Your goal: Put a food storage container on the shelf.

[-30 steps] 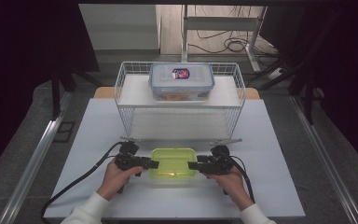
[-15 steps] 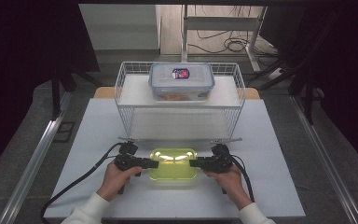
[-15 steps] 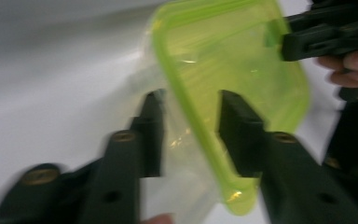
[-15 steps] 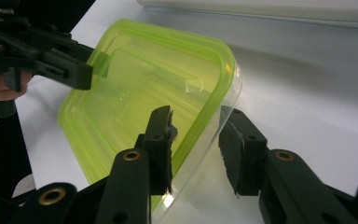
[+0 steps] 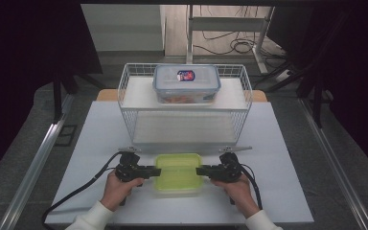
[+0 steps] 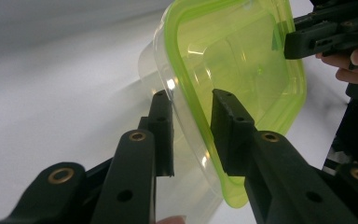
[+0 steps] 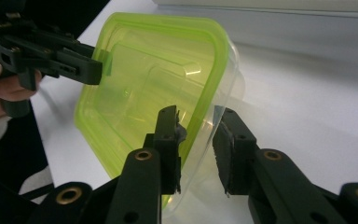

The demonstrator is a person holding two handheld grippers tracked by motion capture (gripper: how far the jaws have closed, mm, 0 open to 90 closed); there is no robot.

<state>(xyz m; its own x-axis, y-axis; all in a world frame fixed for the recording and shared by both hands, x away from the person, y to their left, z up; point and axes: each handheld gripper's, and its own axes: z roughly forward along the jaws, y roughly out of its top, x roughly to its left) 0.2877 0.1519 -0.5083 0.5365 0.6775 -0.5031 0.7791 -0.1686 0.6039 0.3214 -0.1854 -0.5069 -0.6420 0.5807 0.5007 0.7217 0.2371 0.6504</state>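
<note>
A white table [image 5: 96, 143] carries a clear box with a green lid [image 5: 178, 171] at its 6 o'clock edge, in front of the person. The box [image 6: 186, 140] sits between two grippers, one at each short end.

The left gripper [image 5: 148, 171], held in the left hand [image 5: 117, 189], reaches in from 9 o'clock. In the left gripper view its jaws straddle the rim of the lid [image 6: 242, 70]: one pad lies against the clear wall under the rim, the other stands over the lid's top. A gap shows between the pads and the plastic, so I cannot tell whether it is clamped or merely set around the edge.

The right gripper [image 5: 205, 170], in the right hand [image 5: 239, 189], reaches in from 3 o'clock. In the right gripper view its jaws [image 7: 196, 140] likewise stand on either side of the rim, one over the lid [image 7: 154, 79], one outside the clear wall [image 7: 223, 107]. Whether it bites is also unclear. Each gripper view shows the other gripper at the far end of the lid, its tip at the rim.

At 12 o'clock on the table stands a white wire rack [image 5: 124, 96]. On its upper shelf rests a second box [image 5: 187, 84], clear with a blue-edged lid and something orange-red inside. A sticker [image 5: 186, 75] in blue, red and white sits on that lid; its writing is too small to read. No writing shows on the green lid.

Black cables [image 5: 76, 191] trail from the grippers toward the table's near edge.
</note>
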